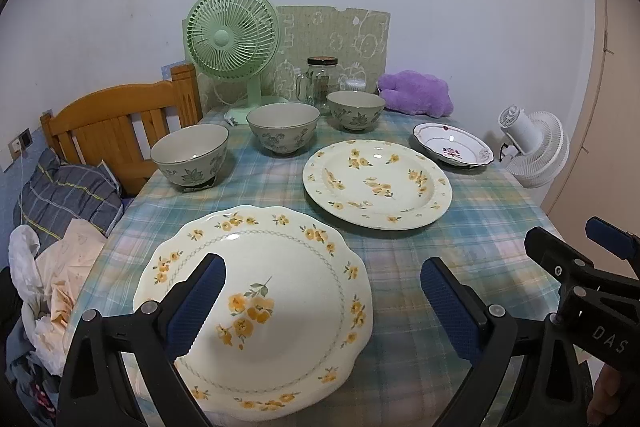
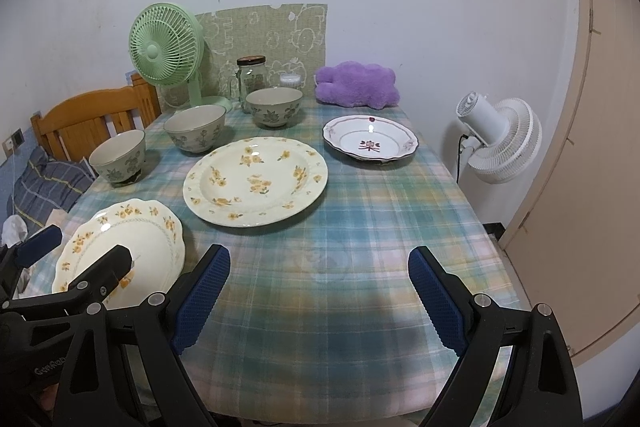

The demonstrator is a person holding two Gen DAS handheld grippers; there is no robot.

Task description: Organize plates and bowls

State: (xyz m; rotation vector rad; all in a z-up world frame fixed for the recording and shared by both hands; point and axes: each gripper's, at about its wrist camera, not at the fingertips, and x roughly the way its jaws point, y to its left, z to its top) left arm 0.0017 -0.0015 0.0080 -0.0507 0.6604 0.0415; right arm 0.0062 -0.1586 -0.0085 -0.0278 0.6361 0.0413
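Left gripper [image 1: 322, 291] hovering wide open above scalloped plate [image 1: 256, 307], holding nothing; plate lying at table's near-left edge. Right gripper [image 2: 319, 291] also gaping wide, empty, over bare checked tablecloth [image 2: 360, 227] right of scalloped plate. Likely step: lifting scalloped plate for stacking. Advising: approaching rim low, pinching edge firmly, glaze looking slippery. Round floral plate [image 1: 376, 183] sitting beyond scalloped plate, apart. Red-motif dish [image 1: 454, 149] lying farther back-right. 3 bowls [image 1: 190, 155] [image 1: 282, 129] [image 1: 355, 111] standing in diagonal row behind scalloped plate, none touching.
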